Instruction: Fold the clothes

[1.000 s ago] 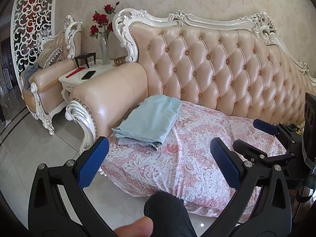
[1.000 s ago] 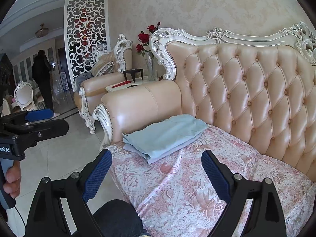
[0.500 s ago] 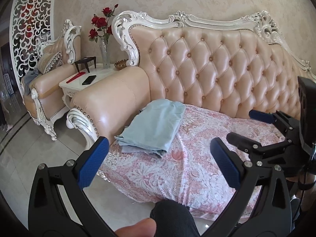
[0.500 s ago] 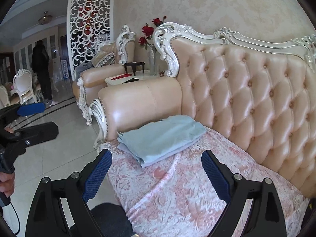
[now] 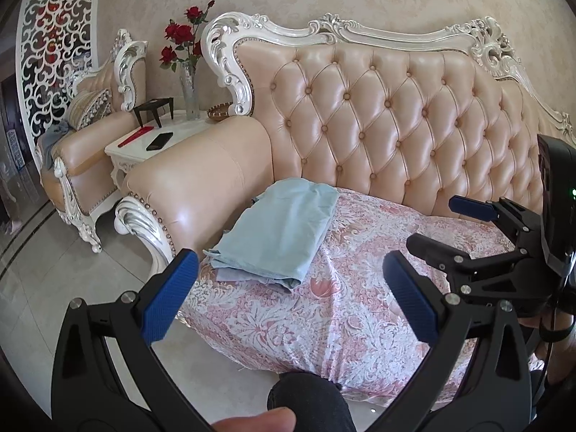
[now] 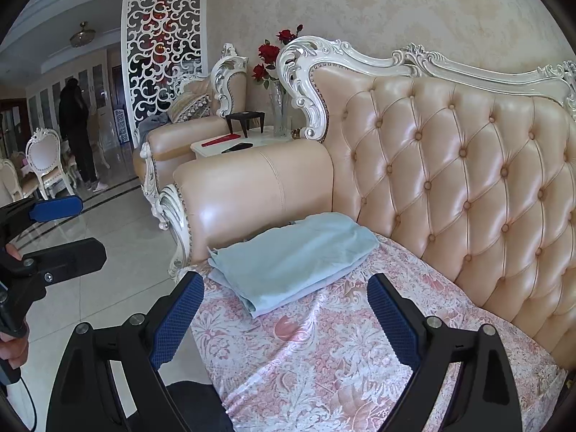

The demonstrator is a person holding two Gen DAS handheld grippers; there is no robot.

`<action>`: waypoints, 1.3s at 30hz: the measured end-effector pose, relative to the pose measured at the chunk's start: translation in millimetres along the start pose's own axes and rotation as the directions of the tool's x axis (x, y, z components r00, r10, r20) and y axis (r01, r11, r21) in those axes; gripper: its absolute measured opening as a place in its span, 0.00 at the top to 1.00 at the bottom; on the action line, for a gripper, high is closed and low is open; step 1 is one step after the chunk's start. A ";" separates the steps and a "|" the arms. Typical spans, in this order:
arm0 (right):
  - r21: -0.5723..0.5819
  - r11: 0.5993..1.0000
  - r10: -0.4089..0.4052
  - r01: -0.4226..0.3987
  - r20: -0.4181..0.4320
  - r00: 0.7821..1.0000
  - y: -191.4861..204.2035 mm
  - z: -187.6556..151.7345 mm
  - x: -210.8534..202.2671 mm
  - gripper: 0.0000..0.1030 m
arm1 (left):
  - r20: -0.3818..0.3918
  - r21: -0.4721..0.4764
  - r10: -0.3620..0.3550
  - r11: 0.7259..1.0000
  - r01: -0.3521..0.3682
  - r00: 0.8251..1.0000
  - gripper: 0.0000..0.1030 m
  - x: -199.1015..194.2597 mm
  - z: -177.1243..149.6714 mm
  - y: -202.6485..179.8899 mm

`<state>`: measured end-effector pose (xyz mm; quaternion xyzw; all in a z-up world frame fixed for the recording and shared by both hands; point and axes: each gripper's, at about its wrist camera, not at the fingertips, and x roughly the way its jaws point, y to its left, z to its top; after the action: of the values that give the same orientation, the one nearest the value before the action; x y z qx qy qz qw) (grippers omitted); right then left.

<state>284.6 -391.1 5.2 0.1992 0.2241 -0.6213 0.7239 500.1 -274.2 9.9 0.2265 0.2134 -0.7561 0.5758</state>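
Observation:
A folded light-blue garment (image 5: pixel 279 232) (image 6: pixel 293 257) lies flat on the pink floral seat cover (image 5: pixel 352 288) (image 6: pixel 324 345), against the sofa's left armrest (image 5: pixel 201 187) (image 6: pixel 252 194). A thinner paler layer peeks out under its front edge. My left gripper (image 5: pixel 288 298) hangs open in front of the seat edge, short of the garment, with nothing between its blue pads. My right gripper (image 6: pixel 286 318) is also open and empty, held above the seat just in front of the garment. Each gripper shows in the other's view: the right one (image 5: pixel 453 223) at the right edge, the left one (image 6: pixel 68 226) at the left edge.
The tufted sofa back (image 5: pixel 396 118) rises behind the seat. A white side table (image 5: pixel 151 144) with a phone, a red item and a vase of roses stands left of the armrest, an armchair (image 5: pixel 82 136) beyond it. A person (image 6: pixel 77 129) stands far off on the tiled floor (image 6: pixel 108 252).
Both grippers have pulled back and shifted slightly, so the sofa and garment sit a bit further away and more to the centre. Both stay open; the garment has not moved.

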 end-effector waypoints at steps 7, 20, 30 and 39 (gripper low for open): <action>-0.011 1.000 0.000 0.000 -0.002 1.000 1.1 -1.7 -1.2 0.09 | -0.002 -0.021 -0.023 1.000 0.023 1.000 0.01 -0.9 -0.4 2.4; -0.016 1.000 0.003 -0.003 -0.018 1.000 3.3 -4.8 2.7 0.09 | 0.019 0.008 -0.025 1.000 0.024 1.000 0.01 -7.0 -0.6 -2.9; -0.021 1.000 0.011 -0.011 -0.020 1.000 4.2 -4.1 2.9 0.09 | 0.012 -0.004 -0.031 1.000 0.031 0.999 0.01 -6.8 0.3 -1.3; -0.022 1.000 0.014 -0.015 -0.023 1.000 5.2 -5.3 4.6 0.09 | -0.003 -0.011 -0.032 0.999 0.032 0.999 0.01 -5.1 -0.4 -1.5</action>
<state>289.9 -391.1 -1.8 0.2000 0.2379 -0.6112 0.7279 499.9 -269.7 12.6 0.2211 0.2222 -0.7636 0.5645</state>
